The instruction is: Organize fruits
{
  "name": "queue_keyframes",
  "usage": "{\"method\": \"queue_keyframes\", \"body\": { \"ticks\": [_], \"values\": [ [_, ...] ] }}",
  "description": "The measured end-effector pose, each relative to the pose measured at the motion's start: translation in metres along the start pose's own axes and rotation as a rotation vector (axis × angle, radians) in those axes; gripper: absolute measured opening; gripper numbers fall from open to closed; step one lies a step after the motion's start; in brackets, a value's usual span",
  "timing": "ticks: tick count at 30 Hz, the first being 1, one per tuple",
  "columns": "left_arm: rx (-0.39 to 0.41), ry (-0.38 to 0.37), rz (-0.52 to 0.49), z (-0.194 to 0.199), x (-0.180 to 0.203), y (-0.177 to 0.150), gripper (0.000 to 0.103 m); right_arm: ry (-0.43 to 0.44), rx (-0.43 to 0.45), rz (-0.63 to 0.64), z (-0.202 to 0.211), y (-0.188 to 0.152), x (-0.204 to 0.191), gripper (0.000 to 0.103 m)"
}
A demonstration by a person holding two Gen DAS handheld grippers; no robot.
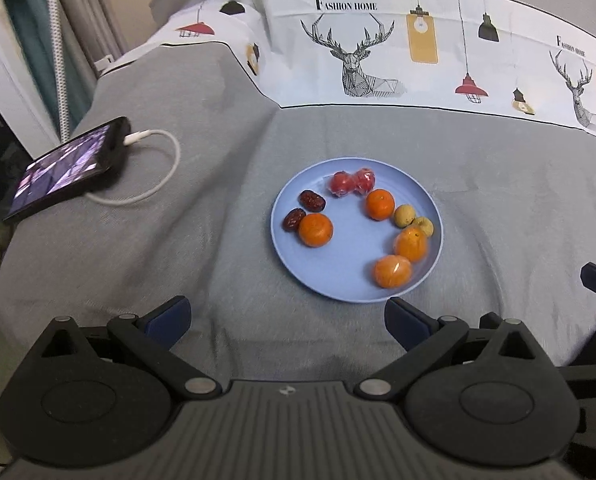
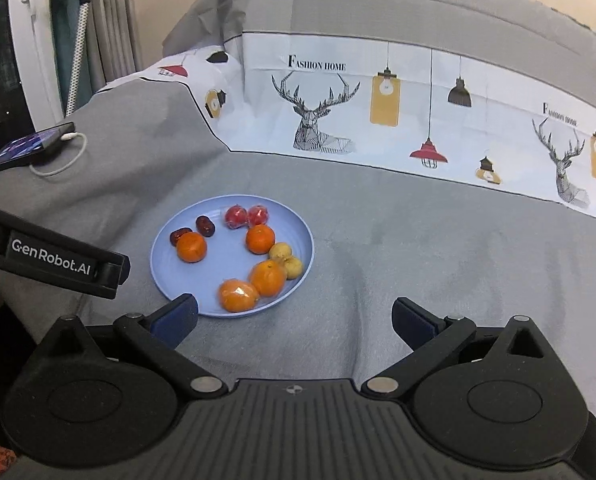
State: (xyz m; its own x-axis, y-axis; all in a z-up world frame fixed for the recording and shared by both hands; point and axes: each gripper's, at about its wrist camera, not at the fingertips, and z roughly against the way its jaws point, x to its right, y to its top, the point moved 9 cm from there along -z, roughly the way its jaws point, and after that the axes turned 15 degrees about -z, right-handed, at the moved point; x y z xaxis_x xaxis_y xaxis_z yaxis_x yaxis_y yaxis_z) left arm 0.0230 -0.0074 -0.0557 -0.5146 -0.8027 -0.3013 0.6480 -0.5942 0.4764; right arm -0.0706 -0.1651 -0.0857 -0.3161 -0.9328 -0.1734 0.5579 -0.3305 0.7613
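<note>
Showing "GenRobot.AI" label (image 2: 50, 257): right view only.

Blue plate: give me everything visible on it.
The blue plate is round, pale blue and shallow with a low raised rim, plastic by the look. It lies flat on the grey cloth, uncovered. On it sit four oranges, two red fruits, two dark dates and two small yellowish fruits, mostly ringed near the rim. Neither tool touches it.

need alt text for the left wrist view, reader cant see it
A blue plate sits on a grey bedcover, holding four oranges, two red fruits, two dark dates and two small yellowish fruits. The open left gripper hangs empty in front of it. A phone on a white cable lies at the left.
</note>
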Motion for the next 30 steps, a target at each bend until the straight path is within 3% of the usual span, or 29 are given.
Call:
{"method": "queue_keyframes", "body": {
  "ticks": [5, 13, 30],
  "values": [
    [-0.014, -0.023, 0.006, 0.006, 0.002, -0.006, 0.103, -0.012, 0.026, 0.004, 0.012, -0.002, 0.0, 0.102],
    [0.026, 0.002, 0.012, 0.017, 0.001, -0.004, 0.103, -0.015, 0.043, 0.013, 0.02, -0.001, 0.0, 0.102],
    [0.031, 0.017, 0.001, 0.017, 0.003, -0.006, 0.103, -0.011, 0.041, 0.037, 0.02, -0.001, -0.004, 0.102]
  ]
}}
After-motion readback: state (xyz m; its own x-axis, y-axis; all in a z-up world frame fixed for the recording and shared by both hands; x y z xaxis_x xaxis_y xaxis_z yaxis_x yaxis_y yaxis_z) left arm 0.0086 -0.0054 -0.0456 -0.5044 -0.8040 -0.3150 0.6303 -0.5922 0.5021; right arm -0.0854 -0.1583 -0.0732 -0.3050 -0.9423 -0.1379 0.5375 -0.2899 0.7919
